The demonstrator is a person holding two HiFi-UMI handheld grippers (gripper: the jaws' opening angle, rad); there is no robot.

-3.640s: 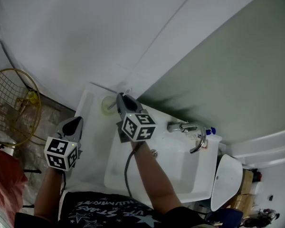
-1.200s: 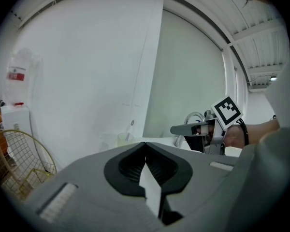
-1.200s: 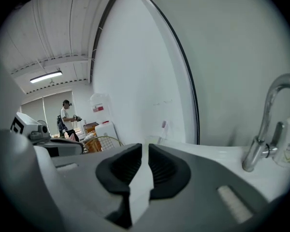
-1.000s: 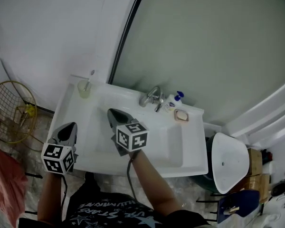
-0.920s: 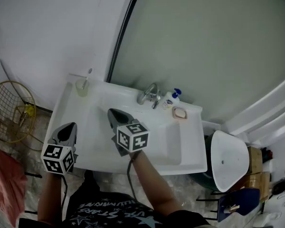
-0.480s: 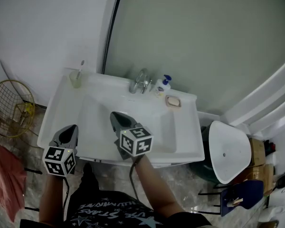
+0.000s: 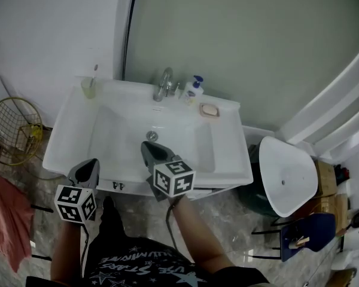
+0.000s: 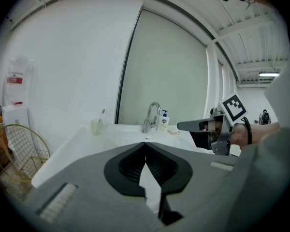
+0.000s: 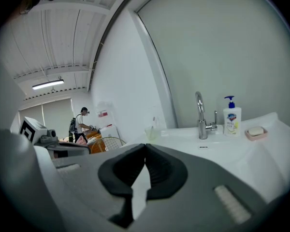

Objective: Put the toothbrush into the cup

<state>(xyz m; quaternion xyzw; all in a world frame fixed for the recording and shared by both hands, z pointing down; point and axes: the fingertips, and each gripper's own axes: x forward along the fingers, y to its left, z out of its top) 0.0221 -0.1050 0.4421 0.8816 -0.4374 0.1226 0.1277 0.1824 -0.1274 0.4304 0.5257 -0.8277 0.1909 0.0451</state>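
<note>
A clear cup (image 7: 88, 88) stands on the back left corner of the white sink (image 7: 72, 124), and the toothbrush (image 7: 95, 73) stands upright in it. Both grippers hang in front of the sink's near edge, far from the cup. My left gripper (image 7: 90, 163) is at the lower left, shut and empty. My right gripper (image 7: 148, 147) is over the front rim, shut with nothing in it. In the left gripper view the cup (image 8: 96, 126) is small and far beyond the closed jaws (image 8: 145, 145). The right gripper view shows the cup (image 9: 150, 133) beyond its closed jaws (image 9: 145, 145).
A chrome faucet (image 7: 163, 82), a soap bottle (image 7: 195, 88) and a pink soap dish (image 7: 209, 110) line the sink's back rim. A wire basket (image 7: 12, 130) stands on the floor at the left. A white round bin (image 7: 287, 175) and a blue chair (image 7: 302, 238) are at the right.
Both grippers have drawn back from the sink to its front edge. Earlier the right gripper was at the cup; now the toothbrush stands in the cup alone.
</note>
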